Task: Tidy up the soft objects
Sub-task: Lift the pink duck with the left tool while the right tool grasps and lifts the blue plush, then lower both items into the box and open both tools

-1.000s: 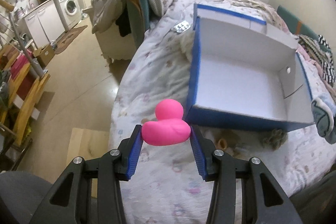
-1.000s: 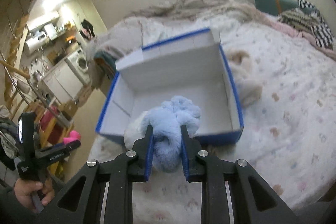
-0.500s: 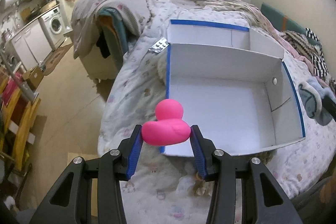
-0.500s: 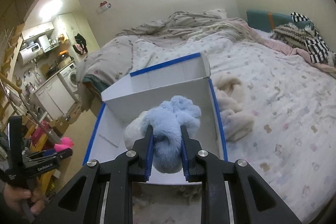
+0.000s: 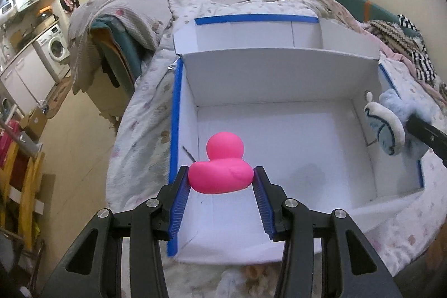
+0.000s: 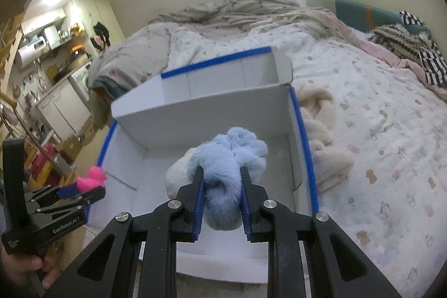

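White blue-edged box (image 5: 279, 136) on bed (image 6: 377, 108): empty. Smooth pink duck (image 5: 220, 172) held in left gripper (image 5: 220, 180) jaws, fluffy blue plush (image 6: 226, 166) in right gripper (image 6: 220, 180) jaws.

Black plastic left gripper (image 5: 220, 182) with ribbed blue finger pads (image 5: 178, 203), silver screws, white "GenRobot.AI" lettering, bare-skinned hand (image 6: 30, 270)

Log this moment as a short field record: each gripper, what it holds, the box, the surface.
left gripper: shut on pink duck, over the box's left side
right gripper: shut on blue plush, over the box
box: white, blue-edged, open, nothing resting on its floor
surface: bed
beside box: cream plush, on the bed
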The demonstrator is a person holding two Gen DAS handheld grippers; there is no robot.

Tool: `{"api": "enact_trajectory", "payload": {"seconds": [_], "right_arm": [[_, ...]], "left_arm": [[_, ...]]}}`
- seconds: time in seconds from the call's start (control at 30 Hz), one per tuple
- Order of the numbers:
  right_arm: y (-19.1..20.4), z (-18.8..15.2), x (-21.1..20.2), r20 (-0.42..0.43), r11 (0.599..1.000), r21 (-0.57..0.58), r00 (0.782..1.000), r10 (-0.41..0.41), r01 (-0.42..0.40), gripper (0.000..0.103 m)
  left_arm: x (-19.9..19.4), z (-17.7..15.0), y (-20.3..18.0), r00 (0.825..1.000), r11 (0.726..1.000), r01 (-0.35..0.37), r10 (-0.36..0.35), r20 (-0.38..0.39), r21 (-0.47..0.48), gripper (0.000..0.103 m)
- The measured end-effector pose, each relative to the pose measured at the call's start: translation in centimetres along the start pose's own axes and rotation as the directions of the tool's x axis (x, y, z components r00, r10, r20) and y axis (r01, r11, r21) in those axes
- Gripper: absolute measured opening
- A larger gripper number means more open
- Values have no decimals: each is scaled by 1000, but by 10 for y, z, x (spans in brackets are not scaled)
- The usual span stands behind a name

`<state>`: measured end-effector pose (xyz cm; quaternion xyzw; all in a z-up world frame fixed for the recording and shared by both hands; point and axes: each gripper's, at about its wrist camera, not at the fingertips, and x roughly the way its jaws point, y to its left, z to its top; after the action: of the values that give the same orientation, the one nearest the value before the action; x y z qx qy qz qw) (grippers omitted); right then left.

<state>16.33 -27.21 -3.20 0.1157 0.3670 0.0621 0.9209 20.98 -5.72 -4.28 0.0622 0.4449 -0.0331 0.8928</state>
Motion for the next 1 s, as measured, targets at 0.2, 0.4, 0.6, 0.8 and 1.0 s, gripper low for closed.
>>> {"api": "enact_trajectory", "payload": {"seconds": [0.2,0.4,0.6,0.8,1.0], "right_arm": [[5,-6,23,-72,1000,-24,997,-12,10,24],[7,-18,49,-193,997,-56,980,-54,44,24],[7,-25,64,-268,999,-35,963,-36,28,24],[4,-27,66,-279,1000,-20,960,-17,12,24],[1,-29,75,-312,1000,2,950,-9,10,25]], "left_arm": [[34,-2,-2,999,1000,9,-9,-32,-6,42],[51,0,3,998,999,15,-18,-54,-52,42],[60,-5,-8,997,1000,4,-5,-74,-13,42],[62,-5,-8,998,1000,7,-8,-69,-13,42],[61,-5,-8,998,1000,9,-11,-66,-26,42]]}}
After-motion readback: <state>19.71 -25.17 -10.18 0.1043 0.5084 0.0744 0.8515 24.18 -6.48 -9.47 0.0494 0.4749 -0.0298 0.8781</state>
